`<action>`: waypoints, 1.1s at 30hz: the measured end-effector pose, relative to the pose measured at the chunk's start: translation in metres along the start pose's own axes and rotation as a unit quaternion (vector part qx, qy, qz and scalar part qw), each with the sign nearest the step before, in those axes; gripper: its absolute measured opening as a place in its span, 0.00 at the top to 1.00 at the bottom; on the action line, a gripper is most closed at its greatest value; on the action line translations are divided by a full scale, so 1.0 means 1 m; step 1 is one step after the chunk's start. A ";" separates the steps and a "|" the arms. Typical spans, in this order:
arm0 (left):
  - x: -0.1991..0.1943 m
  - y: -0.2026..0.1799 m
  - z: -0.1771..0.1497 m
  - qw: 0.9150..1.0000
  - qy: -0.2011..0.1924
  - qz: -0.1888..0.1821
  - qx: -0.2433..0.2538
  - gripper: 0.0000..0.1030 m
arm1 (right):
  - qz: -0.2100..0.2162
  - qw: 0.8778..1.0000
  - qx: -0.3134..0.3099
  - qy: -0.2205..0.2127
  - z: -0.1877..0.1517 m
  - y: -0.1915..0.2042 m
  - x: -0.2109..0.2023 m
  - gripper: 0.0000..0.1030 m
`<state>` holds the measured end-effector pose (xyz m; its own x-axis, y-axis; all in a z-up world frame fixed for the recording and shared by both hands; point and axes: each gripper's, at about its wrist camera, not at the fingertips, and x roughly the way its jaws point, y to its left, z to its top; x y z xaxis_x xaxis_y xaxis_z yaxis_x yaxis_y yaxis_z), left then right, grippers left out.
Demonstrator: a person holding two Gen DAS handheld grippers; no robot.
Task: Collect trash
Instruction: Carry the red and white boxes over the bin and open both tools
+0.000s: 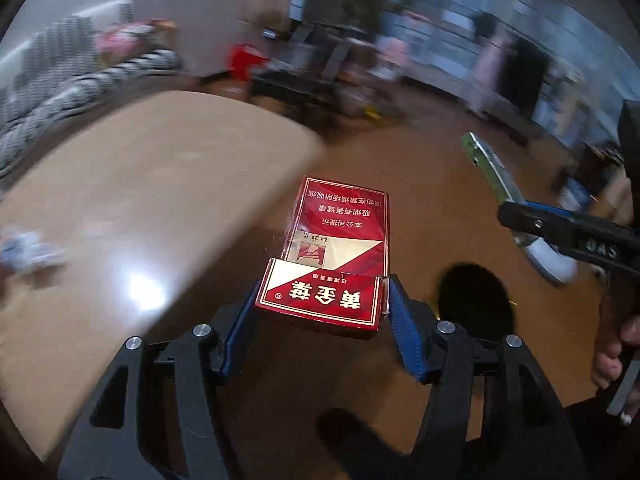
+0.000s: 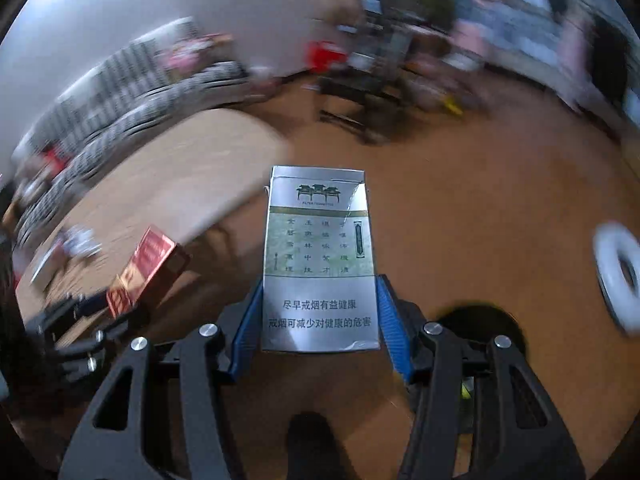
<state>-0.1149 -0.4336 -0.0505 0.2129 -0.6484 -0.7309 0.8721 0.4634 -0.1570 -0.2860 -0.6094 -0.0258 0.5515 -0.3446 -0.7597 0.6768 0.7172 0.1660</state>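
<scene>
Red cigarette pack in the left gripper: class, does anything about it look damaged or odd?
Yes. The red cigarette pack clamped in the left gripper has its lid flipped open and its clear wrap torn along one edge.

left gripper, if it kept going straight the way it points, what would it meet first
Probably the brown floor: the left gripper, holding the red cigarette pack, points past the table edge. Depth is unclear.

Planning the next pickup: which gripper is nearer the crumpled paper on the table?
Left. The left gripper, holding the red pack, is beside the table by the crumpled paper; the right gripper, holding the silver pack, is farther out over the floor.
</scene>
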 end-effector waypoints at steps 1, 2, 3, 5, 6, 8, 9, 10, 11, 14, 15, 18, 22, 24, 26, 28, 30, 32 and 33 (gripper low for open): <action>0.015 -0.019 0.002 1.000 0.010 -0.019 0.008 0.42 | -0.018 0.999 0.026 0.006 -0.003 -0.024 0.000 0.48; 0.026 -0.034 0.002 0.999 0.018 -0.034 0.015 0.42 | -0.028 0.999 0.045 0.011 -0.006 -0.040 0.000 0.48; 0.044 -0.055 0.004 0.998 0.031 -0.057 0.023 0.42 | -0.049 0.996 0.075 0.020 -0.011 -0.065 0.001 0.48; 0.073 -0.093 0.002 0.994 0.056 -0.091 0.036 0.42 | -0.071 0.990 0.116 0.031 -0.018 -0.098 0.002 0.47; 0.084 -0.108 -0.001 0.992 0.067 -0.102 0.040 0.42 | -0.079 0.986 0.138 0.038 -0.024 -0.117 0.003 0.47; 0.109 -0.137 -0.008 0.987 0.091 -0.120 0.051 0.42 | -0.092 0.982 0.161 0.047 -0.030 -0.137 0.006 0.47; 0.118 -0.146 -0.008 0.986 0.099 -0.123 0.055 0.42 | -0.092 0.979 0.172 0.056 -0.034 -0.148 0.009 0.47; 0.127 -0.154 -0.011 0.985 0.106 -0.127 0.057 0.42 | -0.093 0.978 0.176 0.062 -0.035 -0.154 0.011 0.47; 0.135 -0.162 -0.013 0.984 0.112 -0.130 0.058 0.42 | -0.093 0.977 0.179 0.067 -0.037 -0.159 0.013 0.47; 0.156 -0.172 -0.014 0.981 0.126 -0.134 0.060 0.42 | -0.090 0.974 0.194 0.074 -0.041 -0.173 0.016 0.47; 0.162 -0.178 -0.016 0.980 0.131 -0.134 0.061 0.41 | -0.089 0.973 0.198 0.076 -0.041 -0.175 0.019 0.47; 0.170 -0.178 -0.015 0.979 0.138 -0.135 0.061 0.41 | -0.086 0.971 0.208 0.078 -0.039 -0.175 0.022 0.47; 0.181 -0.186 -0.016 0.978 0.143 -0.136 0.061 0.40 | -0.090 0.968 0.218 0.082 -0.036 -0.180 0.025 0.47; 0.186 -0.190 -0.017 0.978 0.146 -0.138 0.062 0.33 | -0.095 0.965 0.227 0.085 -0.036 -0.183 0.026 0.36; 0.190 -0.194 -0.016 0.978 0.145 -0.133 0.066 0.27 | -0.101 0.965 0.227 0.083 -0.034 -0.182 0.025 0.28; 0.192 -0.197 -0.017 0.979 0.143 -0.127 0.071 0.26 | -0.106 0.966 0.222 0.080 -0.033 -0.178 0.024 0.27; 0.192 -0.195 -0.019 0.979 0.146 -0.127 0.062 0.25 | -0.105 0.967 0.217 0.080 -0.032 -0.174 0.023 0.27; 0.186 -0.184 -0.017 0.980 0.146 -0.127 0.055 0.25 | -0.107 0.969 0.210 0.074 -0.030 -0.169 0.022 0.25; 0.179 -0.179 -0.016 0.981 0.143 -0.122 0.055 0.25 | -0.108 0.971 0.202 0.071 -0.027 -0.164 0.022 0.24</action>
<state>-0.2402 -0.6225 -0.1641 -0.1270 -0.5288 -0.8392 0.9274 0.2368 -0.2896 -0.3979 -0.7177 -0.0864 0.3221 -0.3533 -0.8783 0.9209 0.3319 0.2042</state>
